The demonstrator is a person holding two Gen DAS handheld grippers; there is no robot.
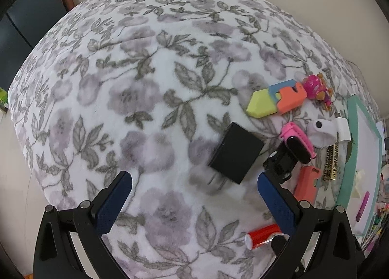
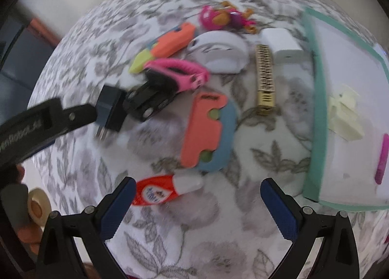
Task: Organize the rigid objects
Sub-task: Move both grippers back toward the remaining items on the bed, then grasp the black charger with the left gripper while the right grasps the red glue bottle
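A black plug charger (image 1: 237, 152) lies on the flowered blanket just ahead of my left gripper (image 1: 194, 176), which is open and holds nothing. In the right wrist view the same charger (image 2: 110, 111) sits right at the tip of the left gripper's finger (image 2: 77, 113). My right gripper (image 2: 197, 181) is open above a red-and-white glue tube (image 2: 167, 189), which lies near its left finger. A coral-and-blue toy (image 2: 209, 130) lies just beyond the tube. To the right stands a teal-rimmed tray (image 2: 313, 108) with a cream piece (image 2: 345, 113) and a pink pen (image 2: 381, 157) in it.
Clustered at the back are a pink watch (image 2: 177, 72), a black jointed part (image 2: 148, 103), an orange-and-yellow toy knife (image 2: 170, 43), a white mouse (image 2: 218, 50), a gold comb (image 2: 265, 77), a white adapter (image 2: 282, 43) and a pink figure (image 2: 226, 16). A tape roll (image 2: 37, 206) lies low left.
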